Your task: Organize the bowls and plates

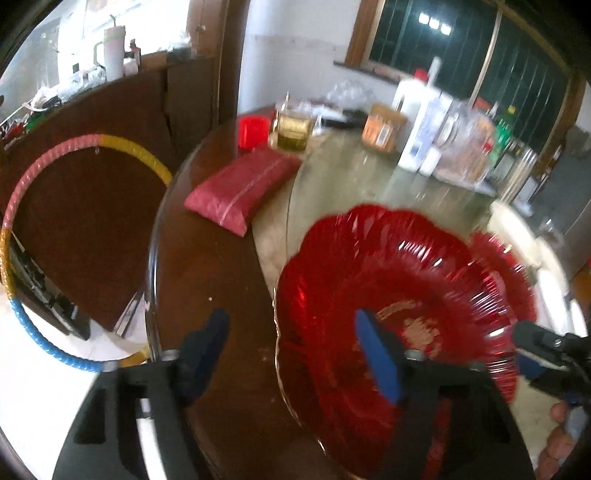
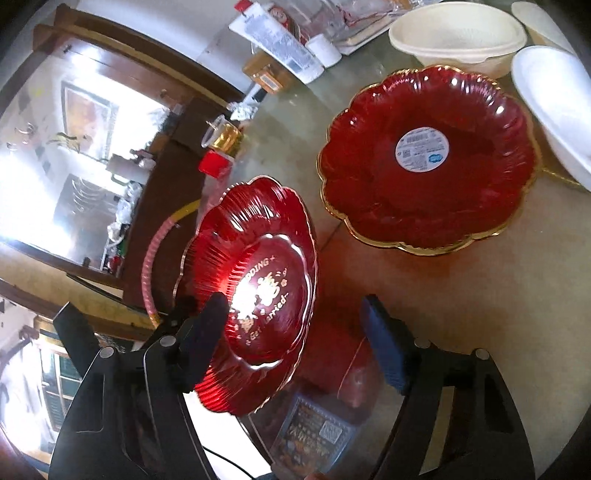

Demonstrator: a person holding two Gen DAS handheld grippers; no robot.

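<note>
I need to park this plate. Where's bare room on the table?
Bare wood between the red packet and the small plate; bare tabletop in front of the big plate. Crowded: bottles at the back, bowls beside the big plate.

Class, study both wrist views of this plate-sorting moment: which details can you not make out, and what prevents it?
- Left wrist view: the held red plate is motion-blurred; its gold centre print is unreadable.
- Left wrist view: the right claw is cut off by the frame edge, so its grip is unclear.
- Right wrist view: the round label on the second red plate is too small to read.
- Right wrist view: the white plate runs off the edge.
</note>
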